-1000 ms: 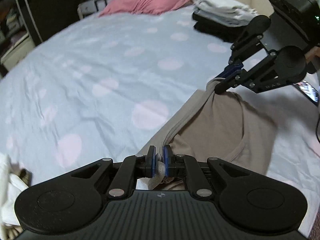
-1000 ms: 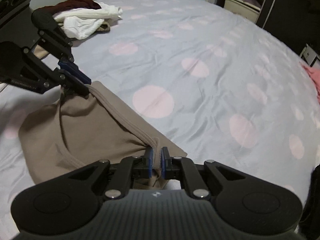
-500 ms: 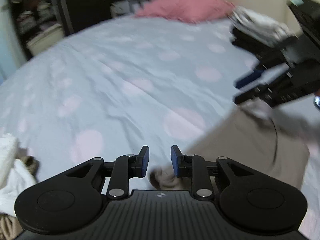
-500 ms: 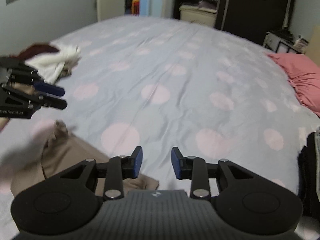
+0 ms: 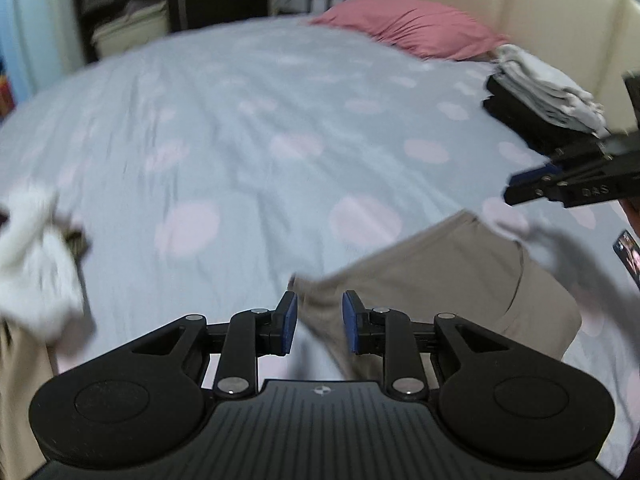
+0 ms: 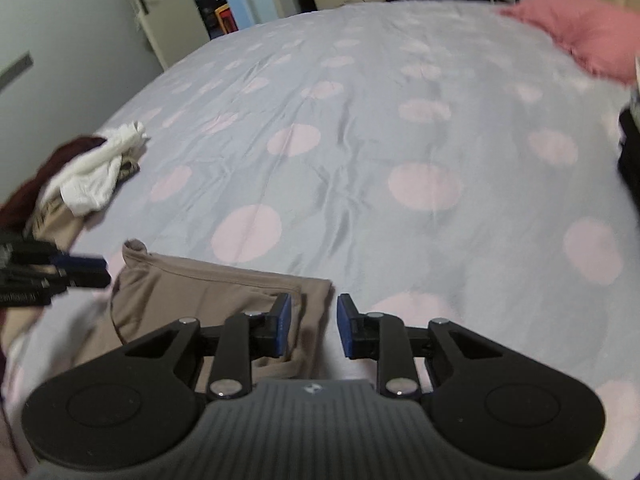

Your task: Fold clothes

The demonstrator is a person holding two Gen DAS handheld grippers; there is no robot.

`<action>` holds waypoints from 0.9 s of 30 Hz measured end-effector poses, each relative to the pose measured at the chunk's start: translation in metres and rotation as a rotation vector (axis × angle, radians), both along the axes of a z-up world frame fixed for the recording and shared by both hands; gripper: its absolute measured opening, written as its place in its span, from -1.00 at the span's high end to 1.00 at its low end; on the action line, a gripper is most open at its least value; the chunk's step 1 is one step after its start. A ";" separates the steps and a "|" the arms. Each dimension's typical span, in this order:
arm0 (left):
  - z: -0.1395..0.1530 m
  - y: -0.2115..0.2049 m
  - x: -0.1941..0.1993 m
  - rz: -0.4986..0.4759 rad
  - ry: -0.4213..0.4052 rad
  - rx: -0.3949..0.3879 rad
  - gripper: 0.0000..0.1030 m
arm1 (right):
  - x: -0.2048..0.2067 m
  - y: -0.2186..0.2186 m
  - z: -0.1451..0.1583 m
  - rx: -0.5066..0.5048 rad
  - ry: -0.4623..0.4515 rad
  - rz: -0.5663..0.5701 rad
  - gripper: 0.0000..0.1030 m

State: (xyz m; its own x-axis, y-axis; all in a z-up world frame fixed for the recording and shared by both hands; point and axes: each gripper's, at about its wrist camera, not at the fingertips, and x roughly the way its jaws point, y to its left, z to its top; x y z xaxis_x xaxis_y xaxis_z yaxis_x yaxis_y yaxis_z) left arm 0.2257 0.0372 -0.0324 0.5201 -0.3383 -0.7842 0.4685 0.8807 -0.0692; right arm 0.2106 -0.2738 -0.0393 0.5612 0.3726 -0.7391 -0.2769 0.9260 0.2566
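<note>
A folded beige garment (image 5: 440, 276) lies flat on the blue bedspread with pink dots (image 5: 280, 120). It also shows in the right wrist view (image 6: 208, 300). My left gripper (image 5: 317, 322) is open and empty, just above the garment's near left corner. My right gripper (image 6: 310, 326) is open and empty over the garment's right end. The right gripper shows at the right edge of the left wrist view (image 5: 520, 186), and the left gripper at the left edge of the right wrist view (image 6: 86, 270), both apart from the cloth.
A heap of unfolded white, beige and dark red clothes (image 6: 84, 176) lies on the left of the bed. A stack of folded grey and black clothes (image 5: 540, 100) sits at the far right beside a pink pillow (image 5: 408, 32). A phone (image 5: 628, 256) lies at the right edge.
Both grippers were shut on the beige garment's edge a second ago; they opened, let it drop flat on the bed, and drew back and up.
</note>
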 end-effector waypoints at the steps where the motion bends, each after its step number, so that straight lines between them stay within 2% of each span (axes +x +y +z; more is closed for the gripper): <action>1: -0.003 0.003 0.000 0.014 0.020 -0.019 0.56 | 0.001 0.000 -0.003 0.020 0.011 -0.007 0.44; 4: -0.005 0.003 0.000 0.022 0.059 -0.069 0.52 | 0.006 0.004 -0.012 0.039 0.039 -0.015 0.47; 5: -0.006 0.002 0.000 0.018 0.070 -0.081 0.49 | 0.008 0.005 -0.014 0.039 0.048 -0.015 0.54; 7: -0.006 -0.009 -0.003 -0.019 0.058 -0.046 0.48 | 0.012 0.009 -0.020 0.058 0.083 -0.002 0.71; 8: -0.006 -0.015 -0.005 -0.038 0.051 -0.027 0.48 | 0.012 0.011 -0.019 0.045 0.074 -0.002 0.90; 10: -0.011 -0.022 -0.005 -0.047 0.064 0.003 0.48 | 0.012 0.015 -0.017 0.017 0.054 -0.004 0.94; 11: -0.015 -0.025 -0.005 -0.049 0.072 0.018 0.48 | 0.011 0.016 -0.012 -0.007 0.014 -0.019 0.98; 14: -0.022 -0.026 -0.005 -0.051 0.076 0.051 0.48 | 0.013 0.015 -0.001 -0.022 -0.059 -0.040 0.98; 23: -0.023 -0.009 0.012 0.075 0.038 0.059 0.52 | 0.020 0.024 -0.006 -0.099 -0.058 -0.038 0.98; 27: -0.018 -0.002 0.016 0.114 -0.004 0.048 0.52 | 0.020 0.018 -0.004 -0.114 -0.069 -0.072 0.89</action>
State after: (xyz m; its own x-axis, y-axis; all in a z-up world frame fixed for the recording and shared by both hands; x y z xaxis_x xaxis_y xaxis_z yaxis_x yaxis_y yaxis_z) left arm 0.2417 0.0357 -0.0502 0.5560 -0.2390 -0.7961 0.3652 0.9306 -0.0243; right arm 0.2308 -0.2561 -0.0434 0.6340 0.2454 -0.7334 -0.2224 0.9661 0.1311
